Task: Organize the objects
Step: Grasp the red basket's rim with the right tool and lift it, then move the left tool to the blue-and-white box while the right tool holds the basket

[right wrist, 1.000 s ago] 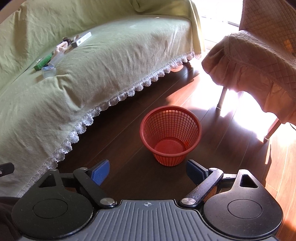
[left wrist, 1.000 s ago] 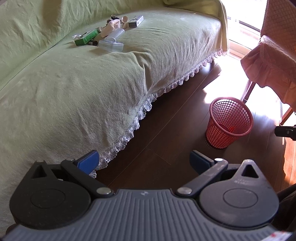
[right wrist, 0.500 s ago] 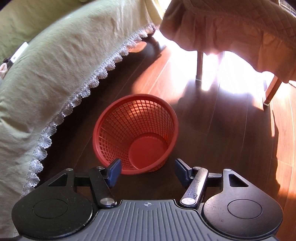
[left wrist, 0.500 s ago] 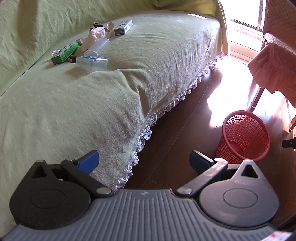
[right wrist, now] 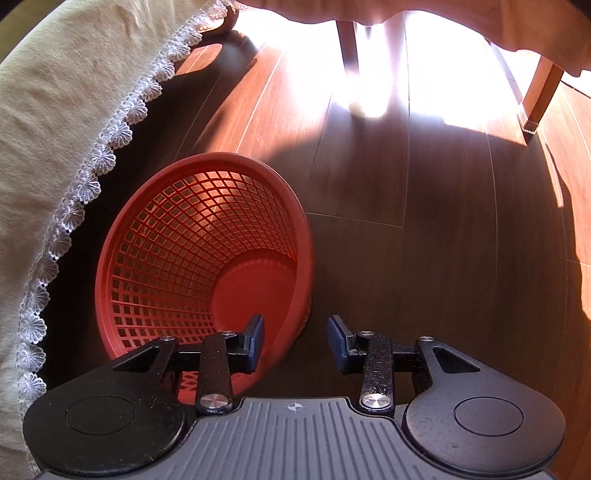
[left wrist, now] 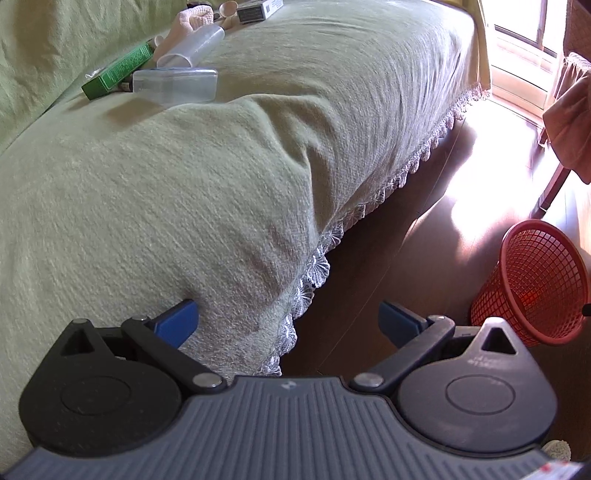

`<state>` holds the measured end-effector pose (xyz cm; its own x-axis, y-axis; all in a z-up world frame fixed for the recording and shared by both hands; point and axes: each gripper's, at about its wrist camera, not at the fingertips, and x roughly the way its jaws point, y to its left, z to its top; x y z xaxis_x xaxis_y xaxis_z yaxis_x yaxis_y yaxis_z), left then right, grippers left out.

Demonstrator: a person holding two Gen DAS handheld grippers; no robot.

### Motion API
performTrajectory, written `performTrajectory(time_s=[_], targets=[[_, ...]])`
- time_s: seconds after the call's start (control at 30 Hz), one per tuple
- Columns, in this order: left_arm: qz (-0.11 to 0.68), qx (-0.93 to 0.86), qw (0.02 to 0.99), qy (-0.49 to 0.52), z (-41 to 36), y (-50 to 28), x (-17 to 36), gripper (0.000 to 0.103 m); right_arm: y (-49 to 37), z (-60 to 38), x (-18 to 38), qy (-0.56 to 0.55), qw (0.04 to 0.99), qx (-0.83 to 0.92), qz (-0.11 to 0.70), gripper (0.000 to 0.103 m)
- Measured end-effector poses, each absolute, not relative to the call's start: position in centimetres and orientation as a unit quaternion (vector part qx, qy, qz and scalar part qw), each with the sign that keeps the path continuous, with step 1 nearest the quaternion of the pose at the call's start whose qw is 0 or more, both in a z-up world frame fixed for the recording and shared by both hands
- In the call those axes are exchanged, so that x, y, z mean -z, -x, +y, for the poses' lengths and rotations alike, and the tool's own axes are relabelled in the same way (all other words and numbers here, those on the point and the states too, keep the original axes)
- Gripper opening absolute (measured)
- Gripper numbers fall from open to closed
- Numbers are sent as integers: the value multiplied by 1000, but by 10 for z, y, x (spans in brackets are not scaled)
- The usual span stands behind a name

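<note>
Fingers of your right gripper (right wrist: 295, 341) straddle the near rim of the red mesh basket (right wrist: 166, 258): one pad inside the rim, the other outside, jaws closing, pads not yet seen pressing on the plastic. The basket stands on the dark wood floor (right wrist: 443, 258), just beside the lace hem of the sofa cover (right wrist: 48, 122). Its inside looks bare from this view.

Your left gripper (left wrist: 288, 321) stands wide and holds nothing. Its left pad sits against the green cover at the sofa's front edge; the other hangs over the floor.

Things to sort lie well apart from both grippers, at the far back of the seat: a green box (left wrist: 118, 72), a clear plastic case (left wrist: 175, 86) just beside it, a clear tube (left wrist: 194, 46), a pale cloth item (left wrist: 192, 18), a small white box (left wrist: 258, 9). Smaller bits there are too small to name.

Progress, as judged: barely begun. Nothing is in the basket; every item waits on the sofa. You seem to be taking the basket first, likely to bring it nearer.
</note>
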<state>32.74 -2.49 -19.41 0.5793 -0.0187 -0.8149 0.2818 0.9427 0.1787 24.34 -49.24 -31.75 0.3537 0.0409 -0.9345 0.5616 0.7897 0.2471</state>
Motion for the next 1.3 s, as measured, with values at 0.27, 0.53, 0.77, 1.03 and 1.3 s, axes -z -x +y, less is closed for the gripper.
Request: performTrajectory(time_s=[0.27,0.53,0.77,1.03,1.3], targets=[[457,107,872,-139,-28,-335,196,102,-256,-494,338,-317,749,192,550,22],[434,120,880,-152,-34,-325,185,102,-256,-478,319,-353,742,191,538,8],[415,127,888,-155,-33,-313,172,102,-259,-435,282,-285,764,179,550,7],[410,134,887,-165,-36,-307,161,102,-275,-415,266,-343,755,148,539,7],[402,175,875,-205,-53,-319,159,102,-296,-405,267,-359,734,124,564,7]])
